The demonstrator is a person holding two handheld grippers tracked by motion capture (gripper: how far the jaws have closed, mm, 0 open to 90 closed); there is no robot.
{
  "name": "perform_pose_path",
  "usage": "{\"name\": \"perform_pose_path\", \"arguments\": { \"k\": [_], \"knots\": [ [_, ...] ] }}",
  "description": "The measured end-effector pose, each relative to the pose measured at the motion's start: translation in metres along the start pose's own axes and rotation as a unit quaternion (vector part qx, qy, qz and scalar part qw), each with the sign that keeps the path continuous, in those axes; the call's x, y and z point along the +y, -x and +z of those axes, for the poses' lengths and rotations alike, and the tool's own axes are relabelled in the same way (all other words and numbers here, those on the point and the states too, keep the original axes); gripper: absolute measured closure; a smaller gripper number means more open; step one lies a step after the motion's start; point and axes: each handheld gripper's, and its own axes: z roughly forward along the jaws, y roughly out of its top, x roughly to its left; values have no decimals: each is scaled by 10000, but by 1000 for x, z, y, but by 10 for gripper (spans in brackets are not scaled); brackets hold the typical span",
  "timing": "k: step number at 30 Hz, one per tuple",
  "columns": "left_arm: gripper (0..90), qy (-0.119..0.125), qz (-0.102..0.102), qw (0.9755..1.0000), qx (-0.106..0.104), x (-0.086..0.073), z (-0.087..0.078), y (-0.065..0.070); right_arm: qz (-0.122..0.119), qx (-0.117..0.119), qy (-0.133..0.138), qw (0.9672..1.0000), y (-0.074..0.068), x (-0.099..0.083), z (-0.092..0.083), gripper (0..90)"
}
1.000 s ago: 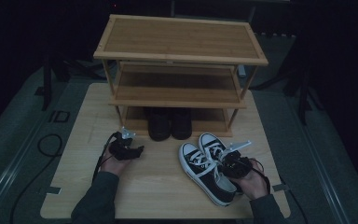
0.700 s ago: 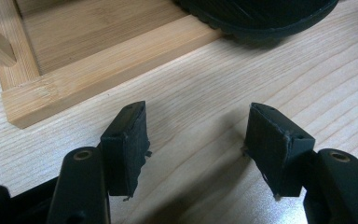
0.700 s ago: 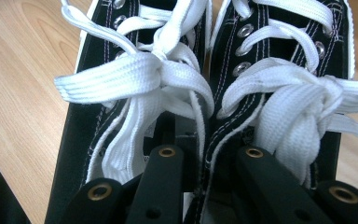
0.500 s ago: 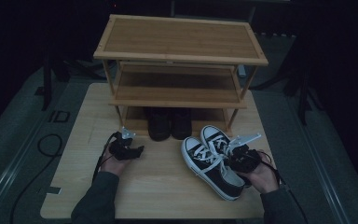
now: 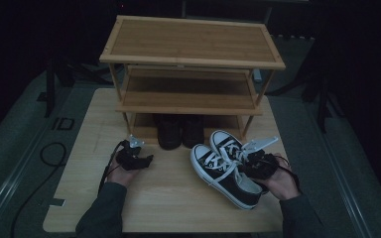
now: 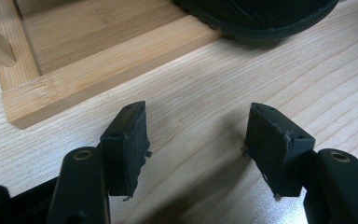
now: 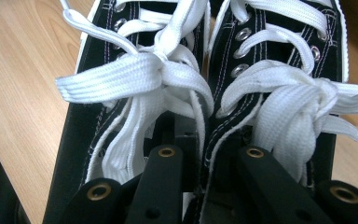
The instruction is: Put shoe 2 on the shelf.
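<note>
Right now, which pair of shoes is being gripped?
The black sneakers with white laces, pinched together by the right gripper; the plain dark pair sits under the rack.

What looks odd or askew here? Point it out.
The pair of black sneakers sits askew, angled across the table and pinched together at their inner sides by the right gripper. The pads on the left gripper look frayed.

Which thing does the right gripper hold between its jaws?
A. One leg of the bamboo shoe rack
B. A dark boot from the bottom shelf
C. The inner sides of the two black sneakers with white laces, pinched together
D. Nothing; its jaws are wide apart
C: in the right gripper view, the right gripper has its jaws closed on the adjoining inner sides of the black sneakers, below the tied white laces.
</note>
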Motion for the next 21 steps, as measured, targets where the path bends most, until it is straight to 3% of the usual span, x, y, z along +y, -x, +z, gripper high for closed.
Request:
{"name": "perform_pose_path", "arguments": {
  "k": [9, 21],
  "knots": [
    [392, 8, -1, 10000, 3, 0, 0, 0, -194, 46, 120, 9997, 1, 9, -10, 845],
    [391, 10, 4, 10000, 0, 0, 0, 0, -644, 22, 110, 9979, -1, 21, -14, 844]
  ]
}}
